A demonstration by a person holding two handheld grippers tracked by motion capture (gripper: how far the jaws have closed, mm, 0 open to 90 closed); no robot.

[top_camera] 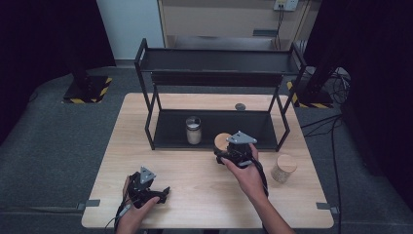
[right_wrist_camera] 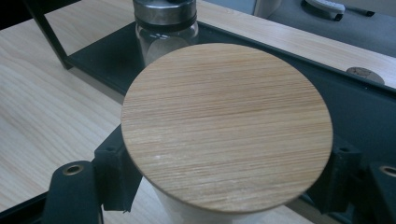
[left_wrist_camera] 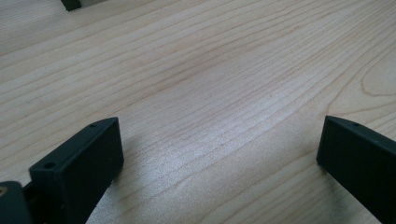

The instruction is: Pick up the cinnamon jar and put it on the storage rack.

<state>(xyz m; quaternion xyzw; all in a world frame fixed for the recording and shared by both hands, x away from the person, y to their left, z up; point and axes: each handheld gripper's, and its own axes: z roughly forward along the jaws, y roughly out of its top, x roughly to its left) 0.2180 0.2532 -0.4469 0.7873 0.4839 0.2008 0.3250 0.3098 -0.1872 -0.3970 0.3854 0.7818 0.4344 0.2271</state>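
My right gripper (top_camera: 233,152) is shut on a jar with a round wooden lid (top_camera: 223,141), held at the front edge of the black rack's lower shelf (top_camera: 253,127). In the right gripper view the wooden lid (right_wrist_camera: 226,126) sits just above the jaws, which press the jar's sides below it. A glass jar with a metal lid (top_camera: 193,129) stands on the lower shelf, to the left of the held one, and appears as the metal-lidded jar (right_wrist_camera: 163,23) behind the wooden lid. My left gripper (top_camera: 153,191) rests low over the table's front left, open, with bare wood between its fingers (left_wrist_camera: 84,158).
A second wooden-lidded jar (top_camera: 283,168) stands on the table (top_camera: 195,195) to the right of my right hand. A small dark disc (top_camera: 240,107) lies on the table behind the rack. The rack's upper shelf (top_camera: 219,61) overhangs the lower one.
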